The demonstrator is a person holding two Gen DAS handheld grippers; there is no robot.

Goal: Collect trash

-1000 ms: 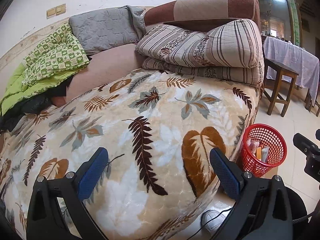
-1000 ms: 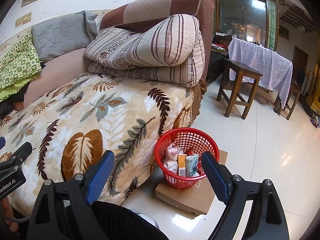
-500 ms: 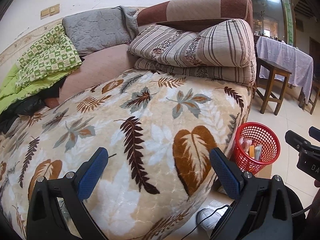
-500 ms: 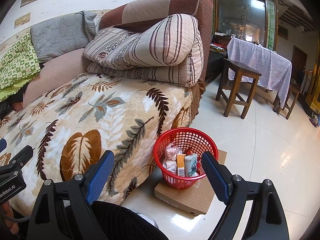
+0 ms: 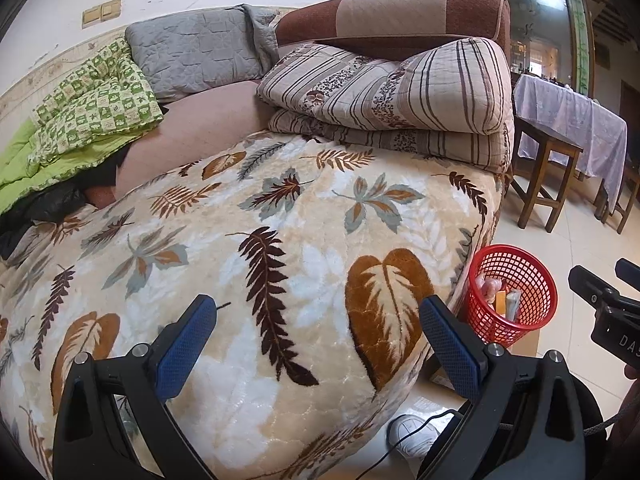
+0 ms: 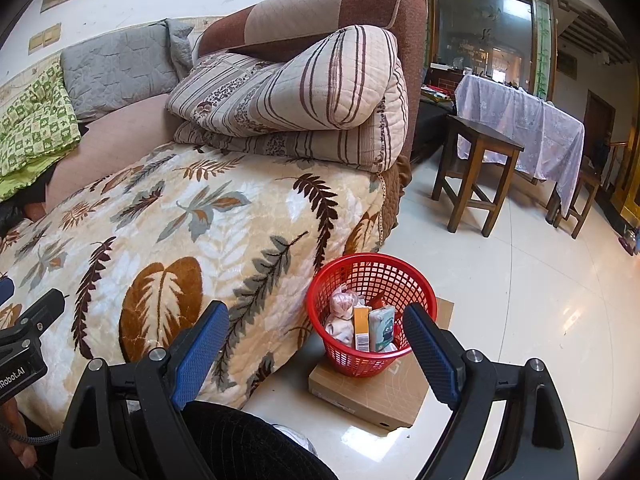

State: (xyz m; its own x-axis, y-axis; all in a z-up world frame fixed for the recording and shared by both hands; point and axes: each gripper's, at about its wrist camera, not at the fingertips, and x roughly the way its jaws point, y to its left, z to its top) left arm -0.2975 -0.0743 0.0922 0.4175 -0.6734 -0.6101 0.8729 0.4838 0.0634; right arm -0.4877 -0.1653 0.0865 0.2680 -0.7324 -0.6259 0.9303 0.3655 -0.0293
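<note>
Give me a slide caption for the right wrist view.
Open right hand-held gripper above red basket of trash on cardboard box.

My left camera looks down over the sofa blanket (image 5: 280, 264); my right faces the floor beside it. Both share the red basket (image 6: 372, 316) and striped quilt (image 5: 392, 92).

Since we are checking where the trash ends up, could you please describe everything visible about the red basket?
The red basket is a round, open-topped bin of what looks like plastic mesh, tapering toward its base. It stands upright on a flat cardboard box on the tiled floor, beside the sofa's leaf-patterned blanket. Inside are a crumpled pinkish-white wad, an orange carton and a pale blue-green packet. Neither gripper touches it.
</note>
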